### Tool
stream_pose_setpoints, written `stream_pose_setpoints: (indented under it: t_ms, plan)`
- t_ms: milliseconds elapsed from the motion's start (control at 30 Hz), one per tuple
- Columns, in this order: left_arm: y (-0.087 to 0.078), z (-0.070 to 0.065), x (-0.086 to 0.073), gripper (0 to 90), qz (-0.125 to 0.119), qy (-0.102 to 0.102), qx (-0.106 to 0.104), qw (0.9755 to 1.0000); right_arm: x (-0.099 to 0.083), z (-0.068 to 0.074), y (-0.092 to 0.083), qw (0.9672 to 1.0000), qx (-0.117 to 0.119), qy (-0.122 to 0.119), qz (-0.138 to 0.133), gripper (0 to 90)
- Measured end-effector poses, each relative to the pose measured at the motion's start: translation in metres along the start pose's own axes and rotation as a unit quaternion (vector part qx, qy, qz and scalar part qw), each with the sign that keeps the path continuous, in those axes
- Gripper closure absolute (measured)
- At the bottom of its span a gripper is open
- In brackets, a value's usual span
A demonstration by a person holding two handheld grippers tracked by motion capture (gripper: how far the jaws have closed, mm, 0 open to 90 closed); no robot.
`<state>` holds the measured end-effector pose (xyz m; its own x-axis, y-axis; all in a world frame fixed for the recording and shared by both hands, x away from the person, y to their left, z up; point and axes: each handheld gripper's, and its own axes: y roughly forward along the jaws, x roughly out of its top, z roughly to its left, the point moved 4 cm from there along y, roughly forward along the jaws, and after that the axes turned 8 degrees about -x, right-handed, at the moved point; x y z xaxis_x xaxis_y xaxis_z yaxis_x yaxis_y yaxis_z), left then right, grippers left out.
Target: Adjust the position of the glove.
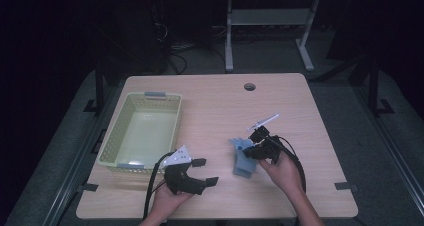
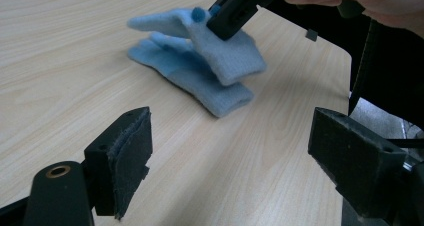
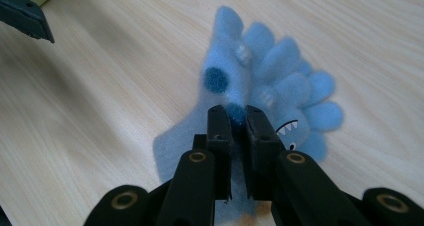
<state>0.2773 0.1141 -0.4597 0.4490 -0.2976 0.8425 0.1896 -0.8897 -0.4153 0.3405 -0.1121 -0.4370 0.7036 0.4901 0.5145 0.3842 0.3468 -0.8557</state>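
Two light blue fleece gloves lie stacked on the wooden table, right of centre. My right gripper (image 1: 254, 150) (image 3: 239, 118) is shut on the upper glove (image 3: 226, 73) (image 2: 227, 56), pinching the fabric by a dark blue dot and lifting one edge off the lower glove (image 2: 200, 83) (image 3: 302, 98). The lower glove has a small toothy face printed on it. My left gripper (image 1: 206, 171) (image 2: 235, 151) stands open near the table's front edge, left of the gloves, with nothing between its pads. It faces the gloves and the right gripper (image 2: 232, 11).
A pale green plastic basket (image 1: 116, 136) stands empty at the table's left side, just behind the left hand. A round cable hole (image 1: 249, 86) sits near the far edge. Another table's metal legs (image 1: 229, 36) stand beyond.
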Motion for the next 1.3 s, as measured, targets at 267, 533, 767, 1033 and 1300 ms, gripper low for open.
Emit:
stream_pose_setpoints:
  t_ms: [267, 533, 767, 1033, 1300]
  plan:
    - [0.0, -0.001, 0.0, 17.6, -0.004, 0.002, 0.002, 1.0, -0.007, 0.005, 0.015, 0.9998, -0.017, -0.004, 0.009, 81.1]
    - [-0.001, -0.001, 0.0, 17.6, -0.004, 0.001, 0.003, 1.0, -0.014, 0.006, 0.023, 0.9998, -0.016, 0.008, 0.013, 67.9]
    - [0.001, 0.0, -0.001, 18.4, -0.005, -0.001, 0.001, 1.0, -0.013, 0.002, 0.013, 0.9997, -0.007, 0.022, -0.01, 67.9]
    - [0.005, -0.003, 0.002, 22.2, -0.004, 0.002, -0.008, 1.0, -0.024, -0.005, 0.002, 0.9987, 0.011, 0.04, -0.03, 75.0]
    - [0.017, 0.002, 0.009, 30.0, -0.004, -0.025, -0.023, 0.9994, -0.039, -0.02, -0.001, 0.9949, 0.03, 0.085, -0.045, 65.5]
